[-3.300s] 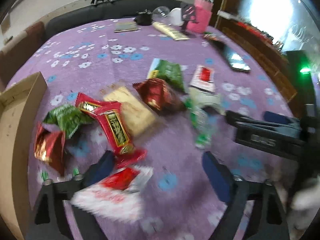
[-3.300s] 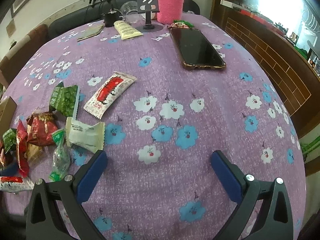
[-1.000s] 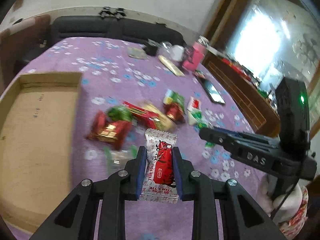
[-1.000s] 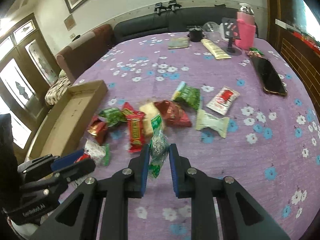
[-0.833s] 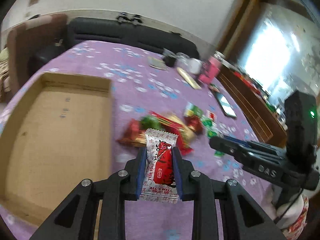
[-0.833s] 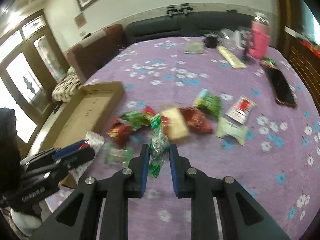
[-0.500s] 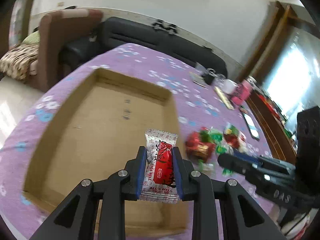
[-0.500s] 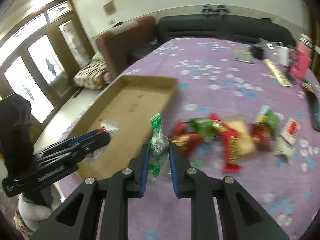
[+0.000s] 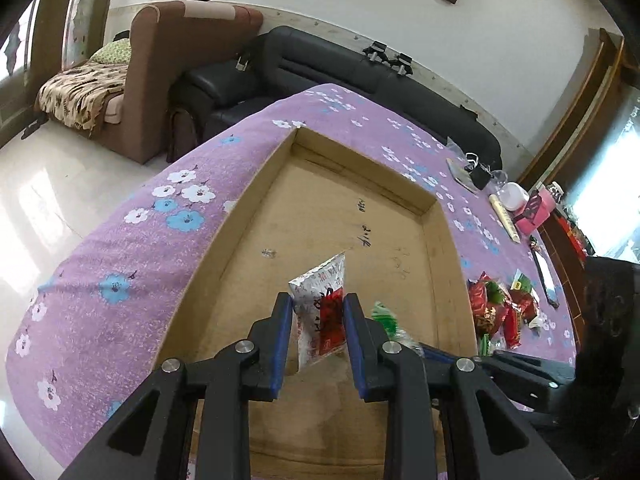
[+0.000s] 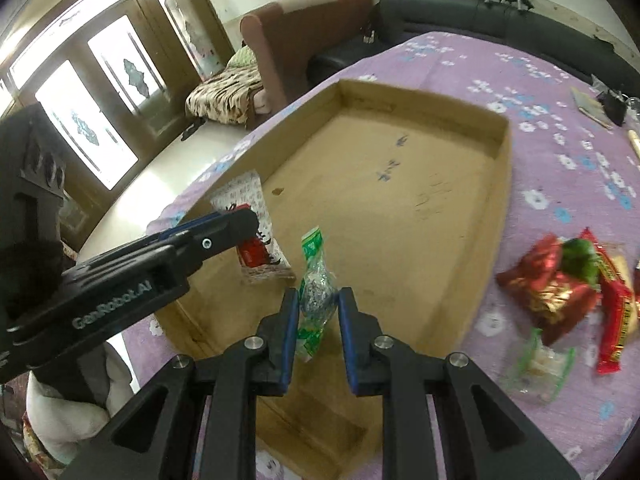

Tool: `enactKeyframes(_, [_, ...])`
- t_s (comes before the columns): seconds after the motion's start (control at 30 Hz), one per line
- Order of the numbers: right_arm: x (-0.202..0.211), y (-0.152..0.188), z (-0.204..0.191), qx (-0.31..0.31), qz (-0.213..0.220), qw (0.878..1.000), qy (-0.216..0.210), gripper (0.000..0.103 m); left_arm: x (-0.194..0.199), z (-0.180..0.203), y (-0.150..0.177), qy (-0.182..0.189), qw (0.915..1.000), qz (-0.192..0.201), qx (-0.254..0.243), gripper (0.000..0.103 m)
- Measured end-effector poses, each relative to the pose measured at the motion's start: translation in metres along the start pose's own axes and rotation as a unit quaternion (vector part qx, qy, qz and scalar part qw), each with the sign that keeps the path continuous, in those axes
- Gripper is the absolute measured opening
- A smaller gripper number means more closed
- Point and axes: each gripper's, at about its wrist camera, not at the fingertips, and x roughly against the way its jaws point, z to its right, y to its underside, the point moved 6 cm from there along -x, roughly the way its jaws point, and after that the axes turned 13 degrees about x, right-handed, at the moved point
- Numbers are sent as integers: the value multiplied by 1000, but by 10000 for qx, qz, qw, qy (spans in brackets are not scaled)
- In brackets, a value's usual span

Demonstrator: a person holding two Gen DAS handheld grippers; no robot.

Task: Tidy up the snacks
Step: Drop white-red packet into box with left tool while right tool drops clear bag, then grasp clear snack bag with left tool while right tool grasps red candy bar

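My left gripper [image 9: 316, 312] is shut on a white and red snack packet [image 9: 320, 312] and holds it over the near part of the shallow cardboard box [image 9: 240, 216]. The packet now hangs tilted between the pads. My right gripper [image 10: 318, 304] is shut on a clear and green candy packet [image 10: 316, 284] over the same box [image 10: 500, 168], just right of the left gripper [image 10: 224, 232]. The white and red packet also shows in the right wrist view [image 10: 256, 240].
A heap of red and green snack packets [image 10: 560, 280] lies on the purple flowered tablecloth [image 9: 120, 264] right of the box. A phone [image 9: 546, 276], pink bottle [image 9: 536, 212] and small items sit at the far end. Sofas stand behind the table.
Both grippers, each picking up a packet, carried them left from the snack heap to above the cardboard box. The left packet has tilted in the grip.
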Motion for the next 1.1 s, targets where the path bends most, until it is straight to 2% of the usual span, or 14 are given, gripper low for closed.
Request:
enactKeyframes(0.07, [-1, -1, -1, -6, 15, 10000, 20, 20, 3, 0, -1, 62, 10000, 15, 40, 29])
enactKeyframes(0.1, [-1, -1, 0, -19, 31, 10000, 21, 21, 4, 0, -2, 96, 9999, 27, 69, 34])
enactKeyframes(0.2, [6, -2, 2, -33, 141, 9999, 21, 31, 10, 1, -6, 184, 9996, 114, 197, 44])
enactKeyframes(0.33, [29, -6, 7, -45, 466, 9989, 91, 33, 27, 9, -11, 396, 9982, 361, 284, 46])
enactKeyframes(0.37, [38, -8, 13, -79, 594, 9981, 145, 34, 30, 11, -12, 437, 9978, 422, 271, 51])
enactKeyframes(0.43, [57, -7, 27, -210, 826, 9960, 260, 44, 41, 19, -13, 496, 9966, 618, 217, 64])
enactKeyframes(0.5, [80, -4, 49, -397, 1063, 9924, 479, 52, 49, 29, -14, 563, 9954, 764, 128, 80])
enactKeyframes(0.57, [102, 4, 79, -595, 1227, 9867, 888, 62, 51, 38, -13, 645, 9947, 805, 12, 88])
enactKeyframes(0.63, [123, 18, 113, -871, 1404, 9783, 1253, 73, 50, 51, -9, 821, 9936, 768, -90, 88])
enactKeyframes(0.7, [136, 39, 153, -1298, 1305, 9712, 1514, 73, 47, 62, -4, 957, 9929, 699, -123, 88])
enactKeyframes(0.83, [144, 74, 194, -1826, 1061, 9672, 1414, 72, 38, 86, 8, 1192, 9915, 464, -247, 88])
enactKeyframes(0.93, [140, 90, 204, -1833, 858, 9674, 1521, 71, 30, 109, 22, 1233, 9906, 249, -542, 88])
enactKeyframes(1.07, [122, 99, 202, -1762, 683, 9721, 1386, 70, 19, 138, 48, 1258, 9868, -107, -1015, 88])
enactKeyframes(1.1, [117, 98, 200, -1711, 650, 9735, 1370, 66, 14, 147, 58, 1254, 9848, -214, -1186, 88])
